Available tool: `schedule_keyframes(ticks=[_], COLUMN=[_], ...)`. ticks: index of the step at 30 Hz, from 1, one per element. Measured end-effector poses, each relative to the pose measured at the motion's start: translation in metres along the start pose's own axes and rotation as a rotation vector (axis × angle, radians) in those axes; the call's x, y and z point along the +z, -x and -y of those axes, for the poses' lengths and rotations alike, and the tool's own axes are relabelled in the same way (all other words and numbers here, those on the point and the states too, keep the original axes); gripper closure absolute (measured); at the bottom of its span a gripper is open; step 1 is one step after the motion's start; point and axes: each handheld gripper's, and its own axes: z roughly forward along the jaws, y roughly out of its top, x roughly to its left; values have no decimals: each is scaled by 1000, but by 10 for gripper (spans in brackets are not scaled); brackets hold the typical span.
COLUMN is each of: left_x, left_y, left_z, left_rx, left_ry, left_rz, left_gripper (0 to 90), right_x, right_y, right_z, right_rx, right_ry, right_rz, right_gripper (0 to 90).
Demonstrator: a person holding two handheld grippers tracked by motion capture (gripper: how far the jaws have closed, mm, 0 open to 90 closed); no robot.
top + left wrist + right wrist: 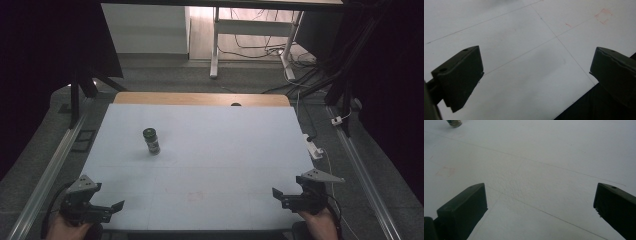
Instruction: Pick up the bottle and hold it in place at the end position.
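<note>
A small dark jar (151, 141) with a black lid stands upright on the white table top (215, 150), left of the middle. Its base shows at the top left of the right gripper view as the jar (454, 123). My left gripper (116, 207) rests at the near left corner of the table, jaws wide apart with only white surface between them (536, 72). My right gripper (278, 196) sits at the near right corner, open as well, with nothing between its jaws (540, 202). Both grippers are far from the jar.
A bare wooden strip (200, 98) runs along the table's far edge. Metal rails (55, 160) flank the table on both sides. A white power strip (312, 145) and cables lie on the floor to the right. Desk legs (215, 45) stand beyond.
</note>
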Motion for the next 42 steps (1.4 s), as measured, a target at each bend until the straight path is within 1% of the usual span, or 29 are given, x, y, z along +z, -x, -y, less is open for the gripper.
schedule_keyframes(ticks=[2,8,13,14,17,22,28,30,32,33,37,42], left_x=[0,1,2,3,2,1,0,0,-1,-1,-2,-3], left_y=[-1,-2,1,1,1,-1,-2,-2,-2,-2,0,-2], left_z=[0,-1,-2,-2,-1,0,-1,0,-1,-1,-3,-4], left_rx=[-4,-4,4,6,6,-6,-11,-15,-20,-18,-6,-5], left_ry=[-2,-7,-24,-25,-25,-15,-16,-10,6,12,22,48], left_rz=[17,22,4,1,1,17,5,7,19,25,25,41], left_gripper=[0,0,0,0,0,0,0,0,0,0,0,0], right_x=[1,2,3,3,3,4,4,4,4,4,4,4], right_y=[0,0,-1,-2,-3,-5,-6,-6,-6,-6,-6,-6], right_z=[0,0,0,0,-1,-1,-1,-1,-1,-1,-1,-1], right_rx=[1,-20,-22,-30,-38,-53,-61,-60,-59,-58,-62,-62], right_ry=[-7,-23,-27,-28,-32,-39,-43,-40,-39,-39,-40,-41], right_rz=[-2,-9,-11,-11,-9,-5,-4,-3,-3,-2,-4,-5], right_gripper=[0,0,0,0,0,0,0,0,0,0,0,0])
